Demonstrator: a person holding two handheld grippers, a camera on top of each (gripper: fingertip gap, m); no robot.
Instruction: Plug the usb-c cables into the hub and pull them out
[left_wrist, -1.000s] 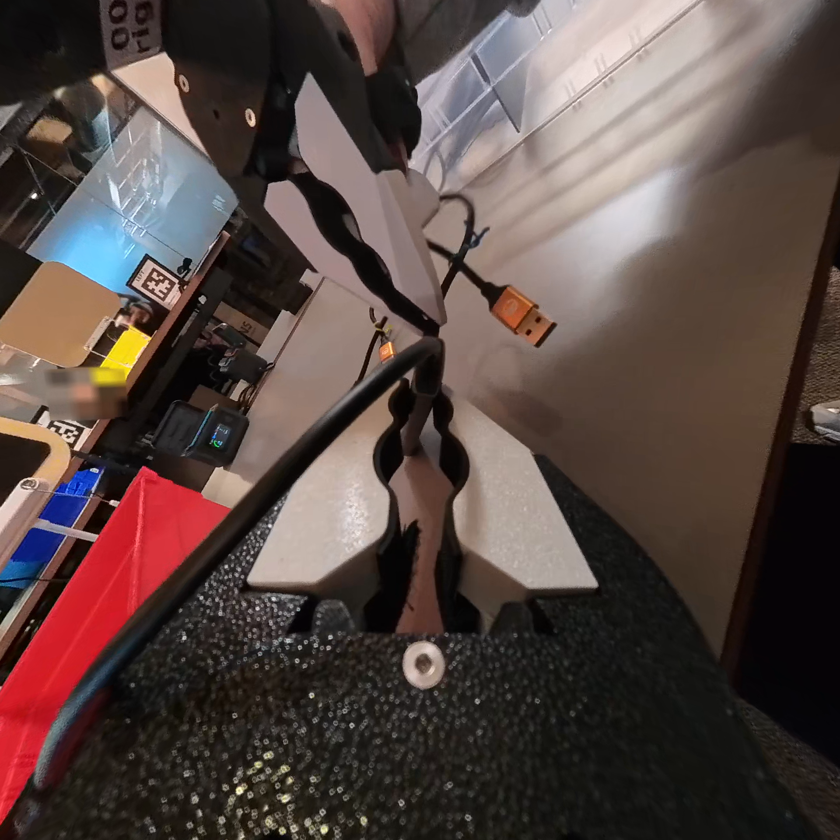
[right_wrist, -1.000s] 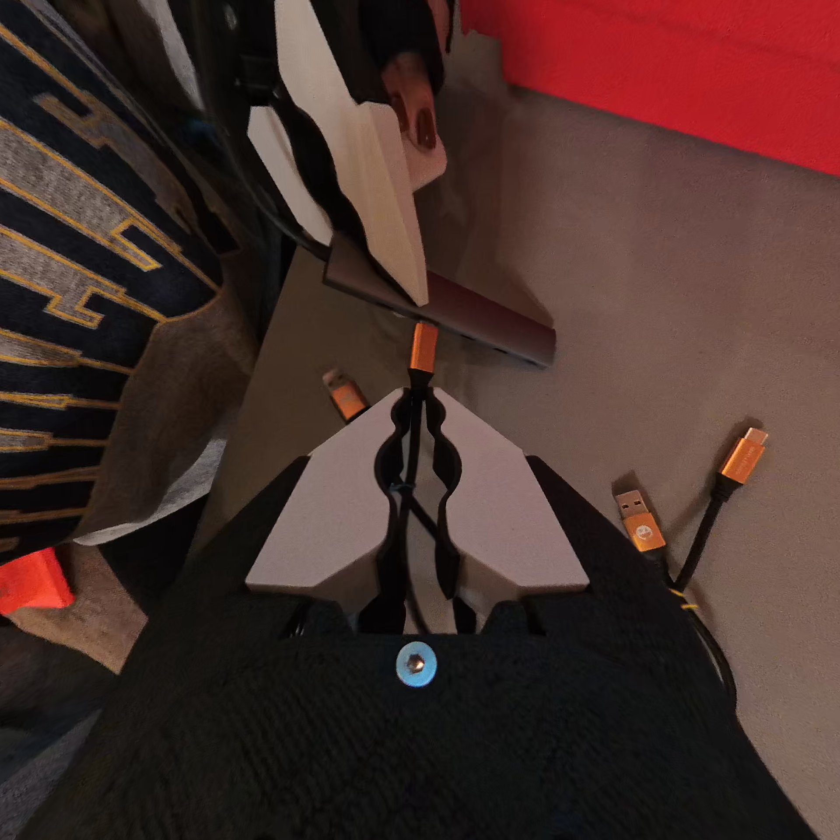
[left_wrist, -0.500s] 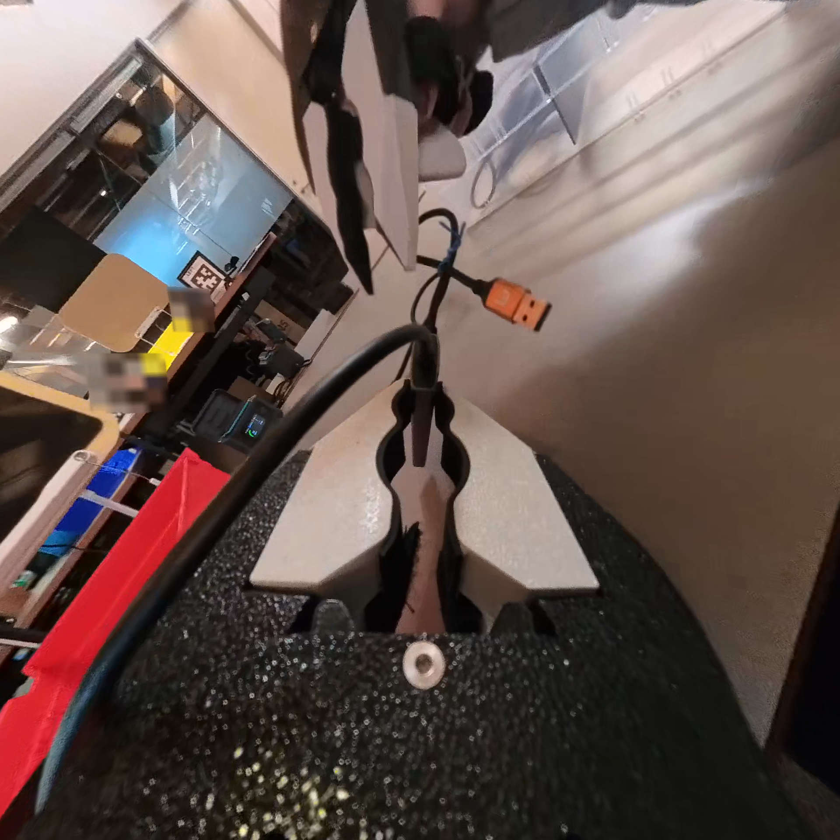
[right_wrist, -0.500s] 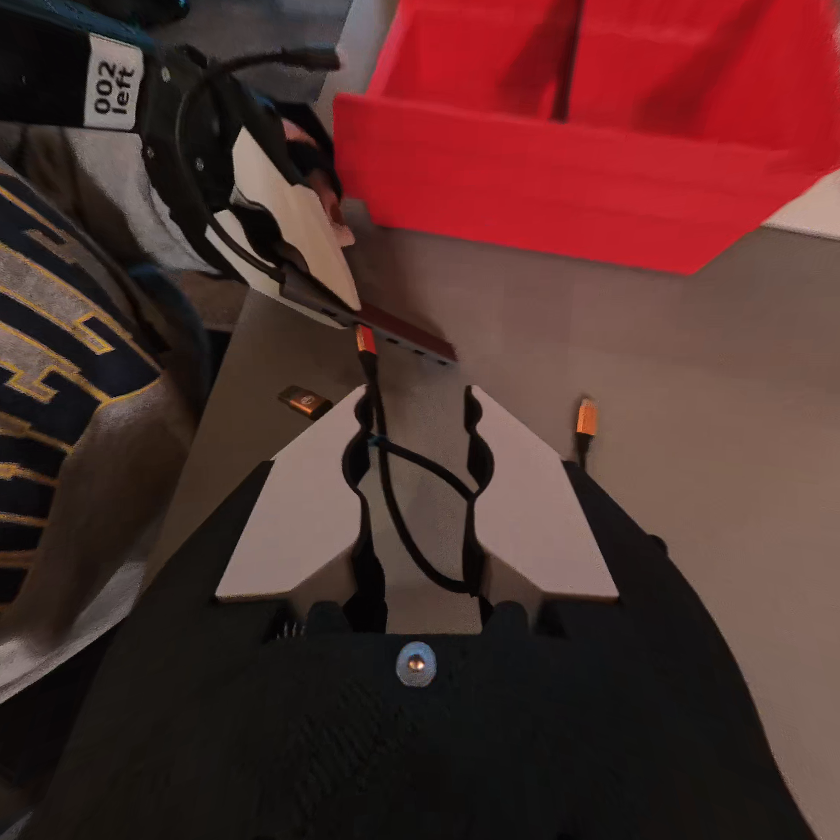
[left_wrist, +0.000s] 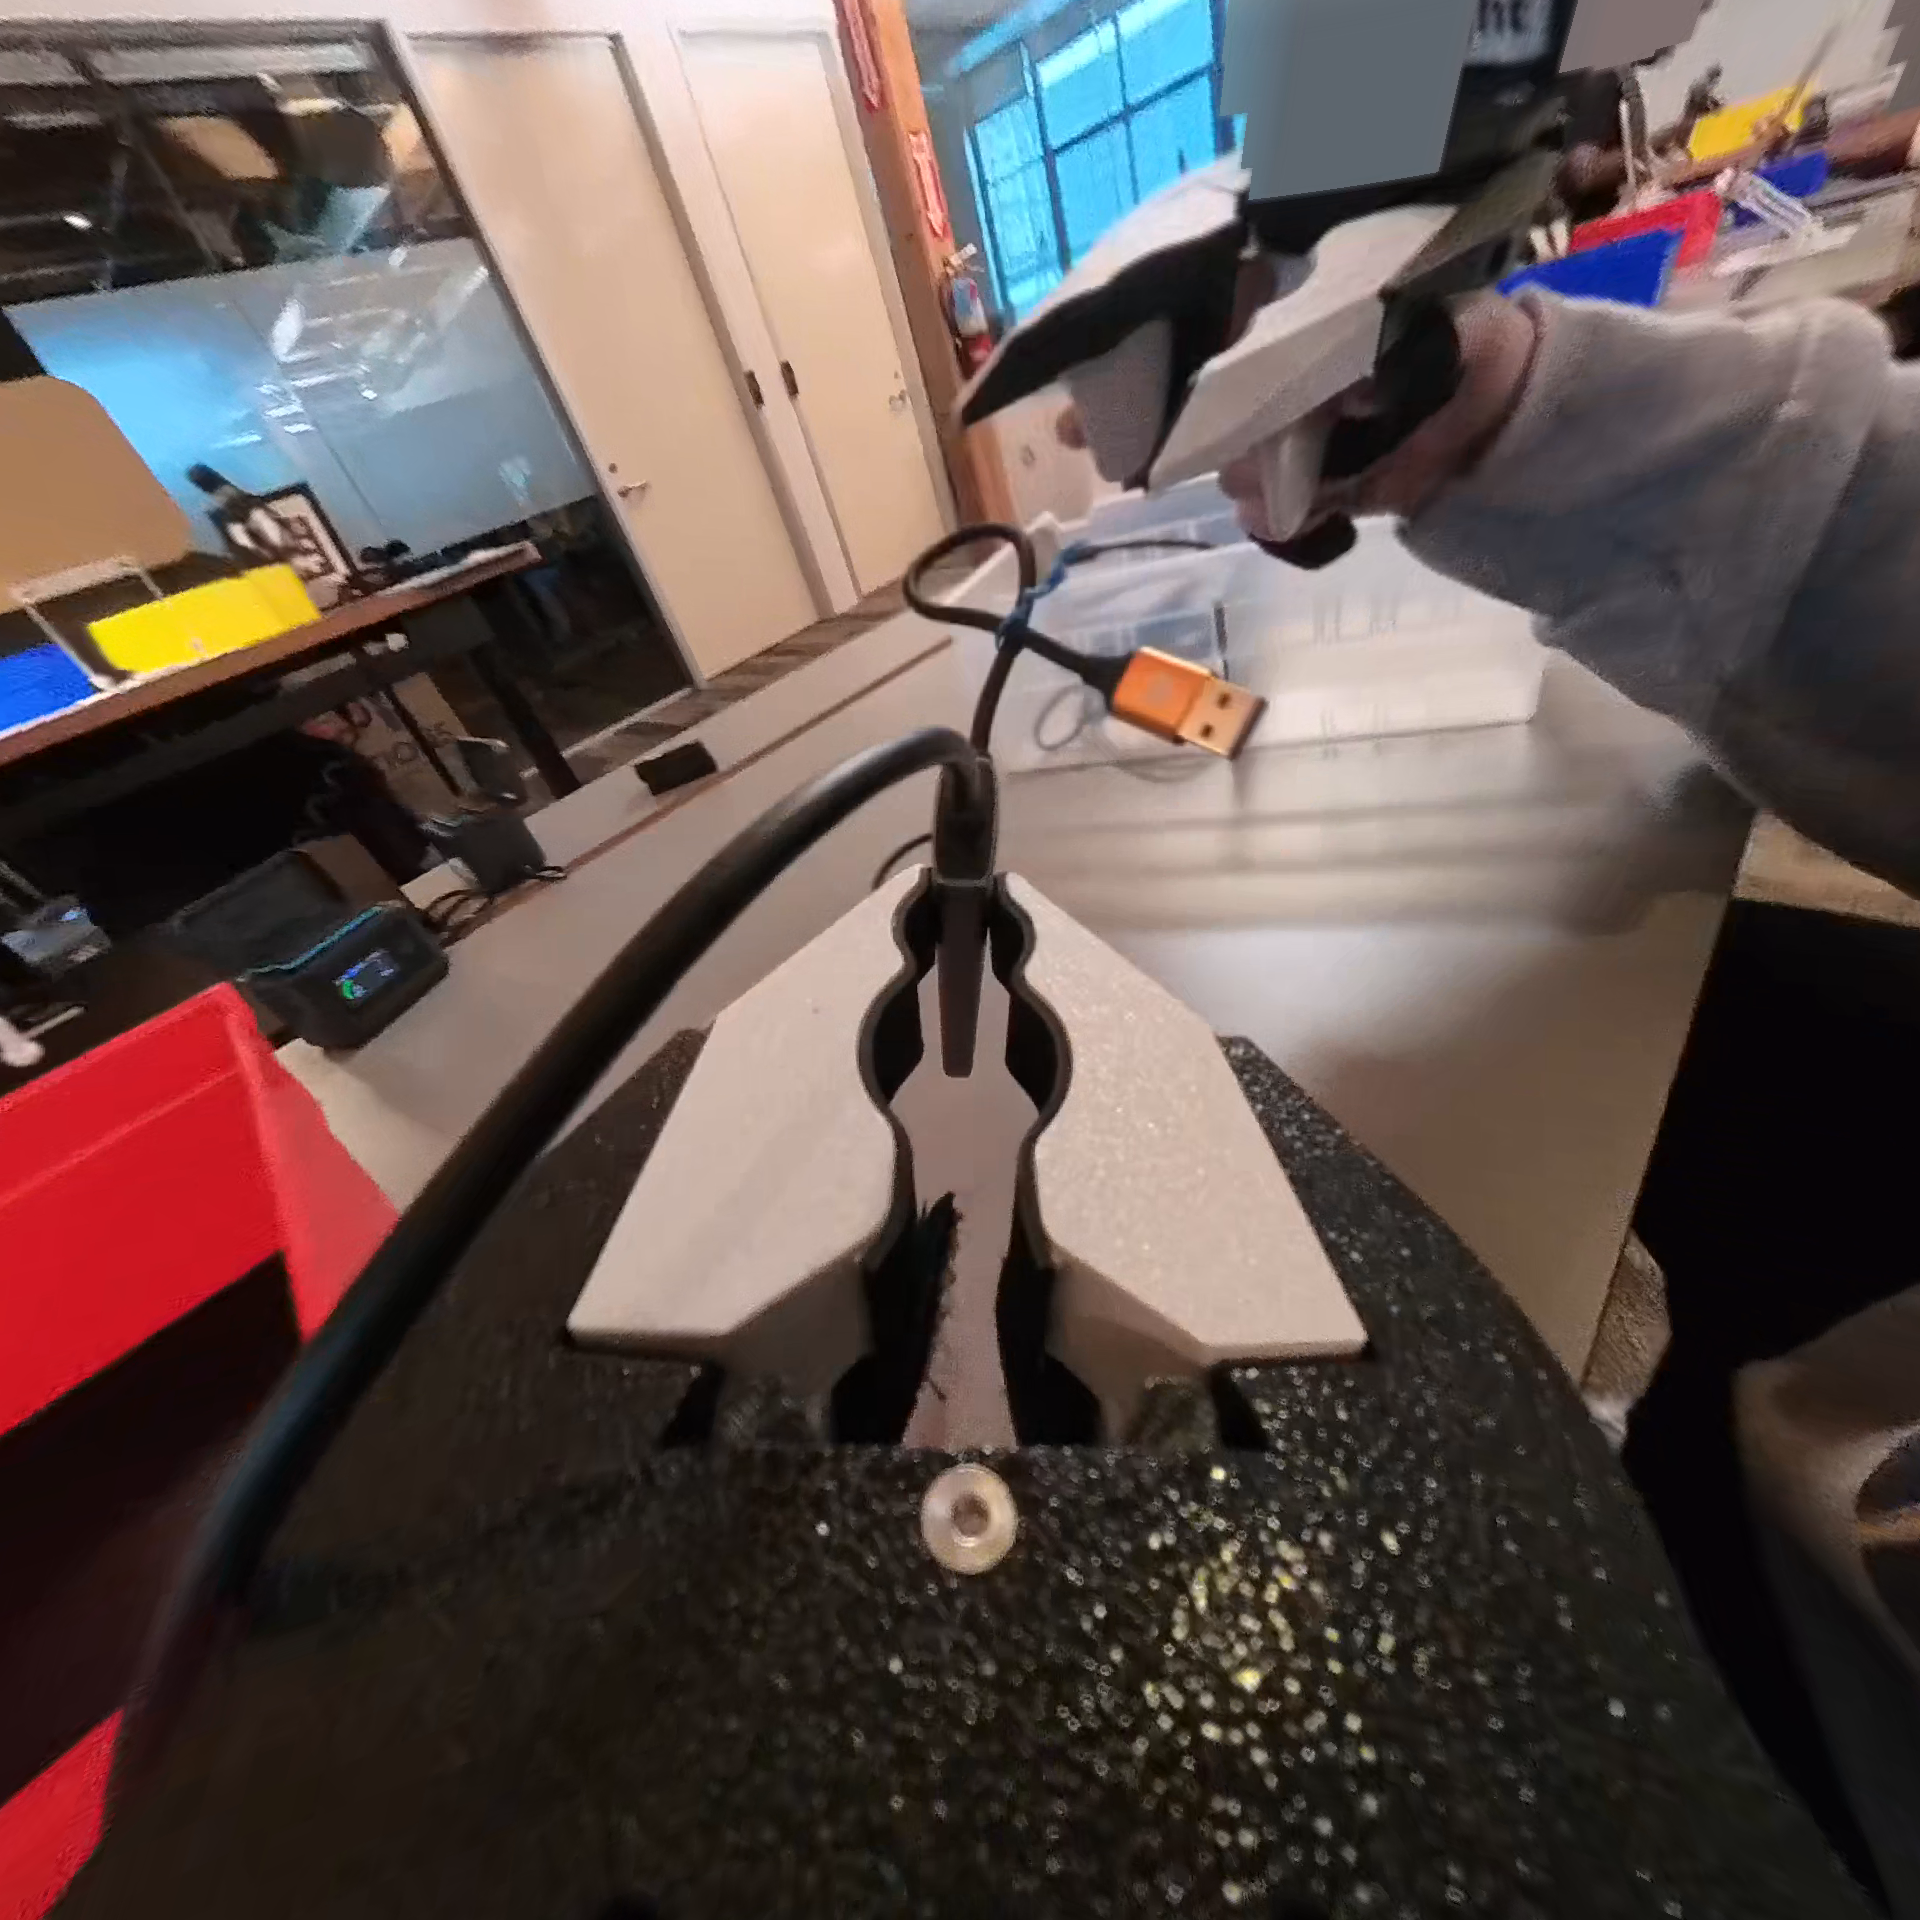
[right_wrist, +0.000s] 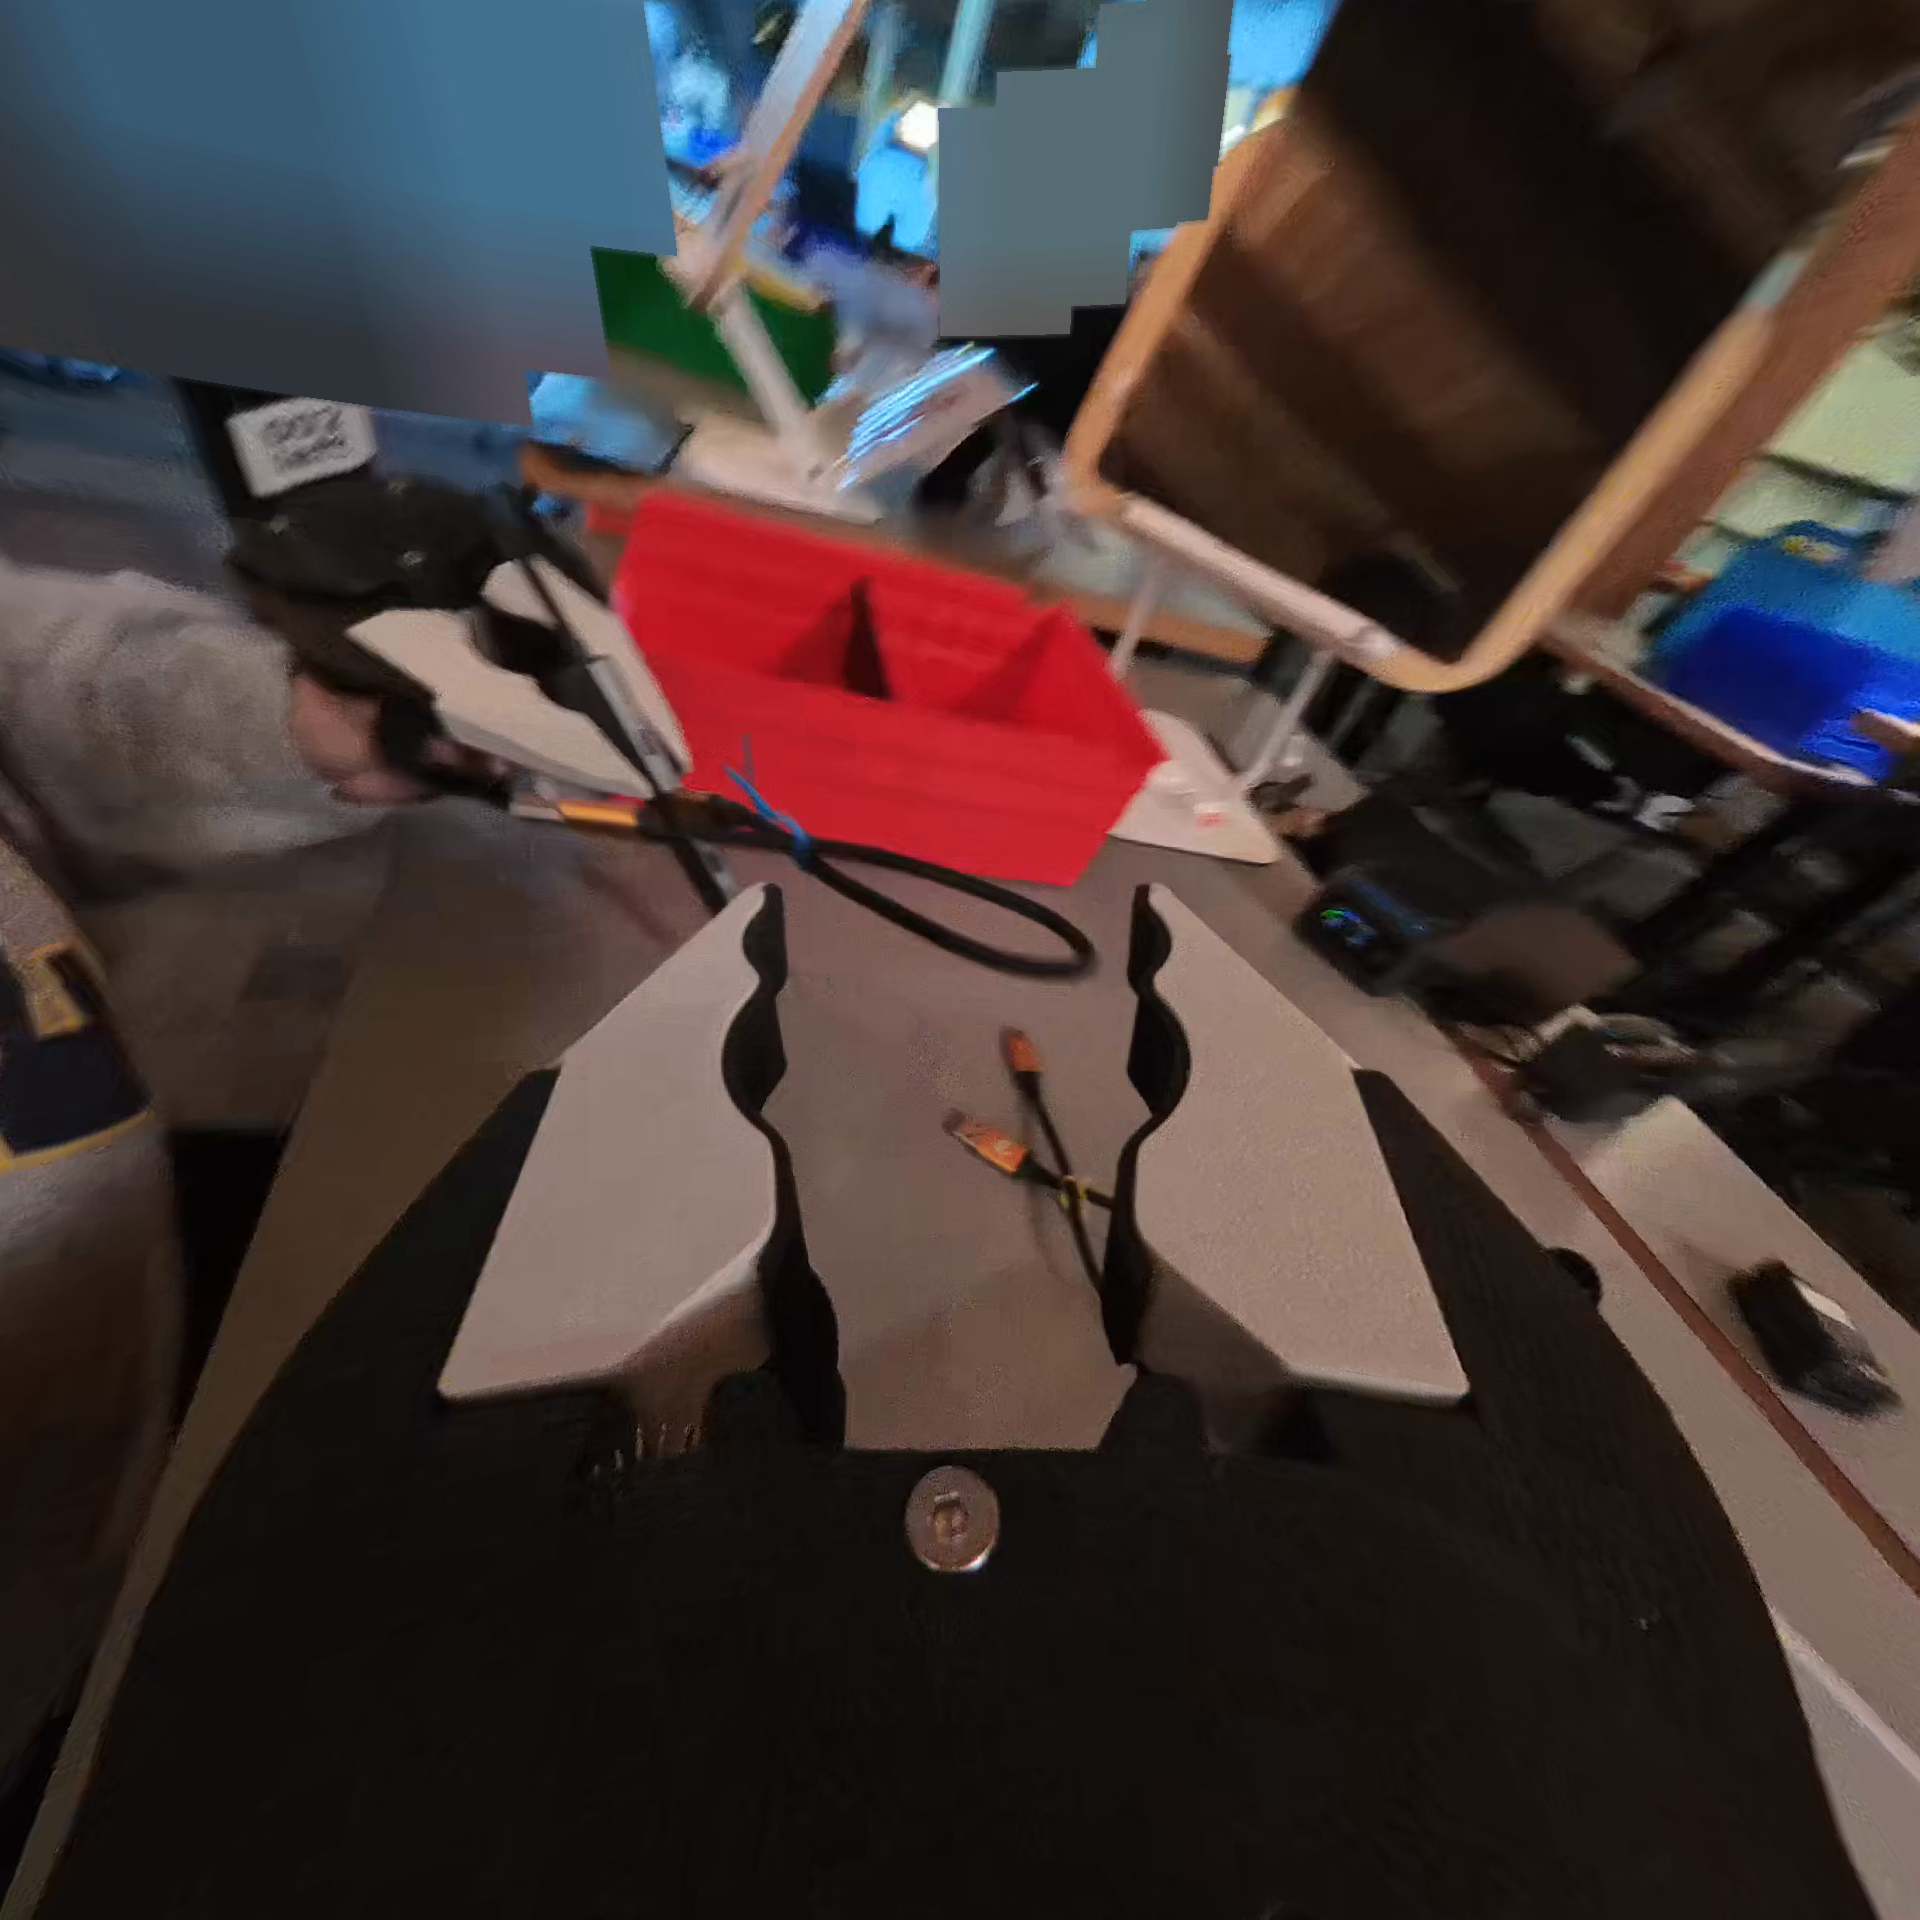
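Note:
My left gripper (left_wrist: 961, 883) is shut on the thin dark hub (left_wrist: 956, 987), seen edge-on and held above the grey table (left_wrist: 1351, 935). The hub's thick black lead (left_wrist: 623, 987) curves off to the left. A thin black cable with a blue tie (left_wrist: 1023, 613) rises from the hub's far end, and its orange USB-A plug (left_wrist: 1184, 701) hangs free. My right gripper (right_wrist: 954, 904) is open and empty, set back from the hub (right_wrist: 634, 717). That cable's orange plug (right_wrist: 592, 810) sits at the hub. A second cable with orange plugs (right_wrist: 987, 1143) lies on the table.
A red divided bin (right_wrist: 883, 707) stands on the table behind the hub. A small black block (right_wrist: 1808, 1340) lies near the table's right edge (right_wrist: 1662, 1288). The person's grey sleeve (left_wrist: 1662, 623) reaches in with the right gripper (left_wrist: 1060, 447). Other desks and coloured bins stand beyond.
My right gripper opened, let go of the cable and drew back from the hub. The cable stays at the hub. My left gripper swung upward with the hub.

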